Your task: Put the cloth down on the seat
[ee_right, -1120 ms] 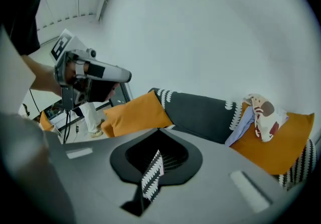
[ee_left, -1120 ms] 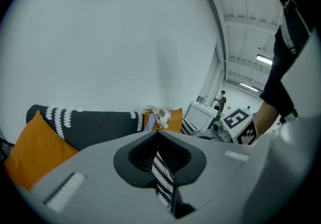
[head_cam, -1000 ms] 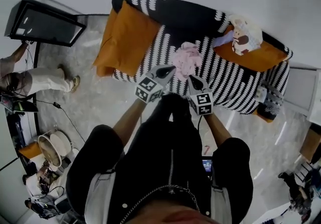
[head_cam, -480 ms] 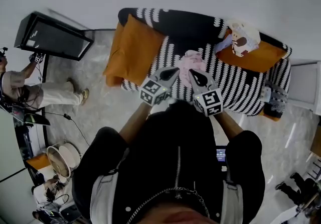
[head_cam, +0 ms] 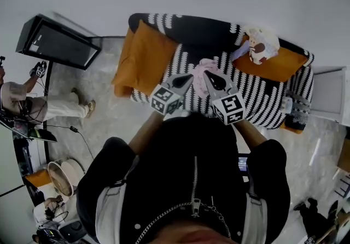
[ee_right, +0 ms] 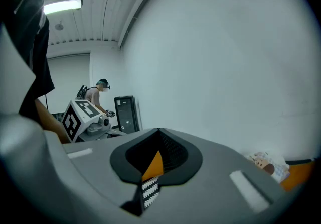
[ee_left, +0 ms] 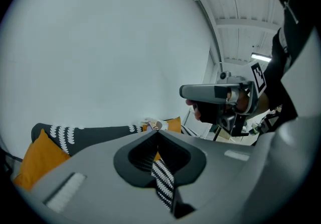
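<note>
A crumpled pink cloth (head_cam: 200,65) lies on the black-and-white striped seat of the sofa (head_cam: 257,95), between the cushions. In the head view my left gripper (head_cam: 185,79) and right gripper (head_cam: 209,76) hang side by side above the sofa's front, tips pointing at the cloth and partly covering it. Both are shut with nothing between the jaws. The left gripper view shows the left gripper (ee_left: 156,132) shut, with striped fabric seen past its jaws. In the right gripper view the right gripper (ee_right: 159,130) is likewise shut and holds nothing.
A big orange cushion (head_cam: 143,57) leans at the sofa's left end; another orange cushion (head_cam: 280,64) with a plush toy (head_cam: 260,41) lies at the right. A black screen (head_cam: 57,40) and a person (head_cam: 22,106) are on the floor at left. A white cabinet (head_cam: 328,95) stands at right.
Both grippers have drawn closer together and a little up over the sofa's front. The cloth stays on the seat. The view has shifted slightly.
</note>
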### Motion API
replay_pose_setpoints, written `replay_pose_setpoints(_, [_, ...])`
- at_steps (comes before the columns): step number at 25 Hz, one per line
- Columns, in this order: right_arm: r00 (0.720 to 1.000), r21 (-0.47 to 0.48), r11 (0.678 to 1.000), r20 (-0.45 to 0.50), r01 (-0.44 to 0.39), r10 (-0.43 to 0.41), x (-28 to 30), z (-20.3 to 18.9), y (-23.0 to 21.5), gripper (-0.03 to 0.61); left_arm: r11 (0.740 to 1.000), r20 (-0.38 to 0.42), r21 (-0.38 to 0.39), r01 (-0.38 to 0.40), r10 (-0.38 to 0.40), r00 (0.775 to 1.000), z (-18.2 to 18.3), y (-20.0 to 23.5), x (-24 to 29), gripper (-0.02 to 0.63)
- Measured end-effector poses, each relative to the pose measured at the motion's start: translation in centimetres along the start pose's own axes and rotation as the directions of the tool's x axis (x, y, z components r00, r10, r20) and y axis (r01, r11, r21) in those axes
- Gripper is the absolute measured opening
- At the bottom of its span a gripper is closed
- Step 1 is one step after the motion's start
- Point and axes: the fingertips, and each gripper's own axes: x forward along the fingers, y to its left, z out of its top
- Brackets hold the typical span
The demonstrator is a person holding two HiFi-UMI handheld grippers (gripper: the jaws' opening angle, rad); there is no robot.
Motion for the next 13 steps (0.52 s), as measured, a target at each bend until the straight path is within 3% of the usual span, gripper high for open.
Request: replay_pose_setpoints(13, [1.000,0.018,1.000,0.007,0.005,-0.005,-1.7,-0.1,-1.9,0.002,1.000,0.011,0.016,-0.010,0.010,1.000,0.5,-0.8,0.9,0.009])
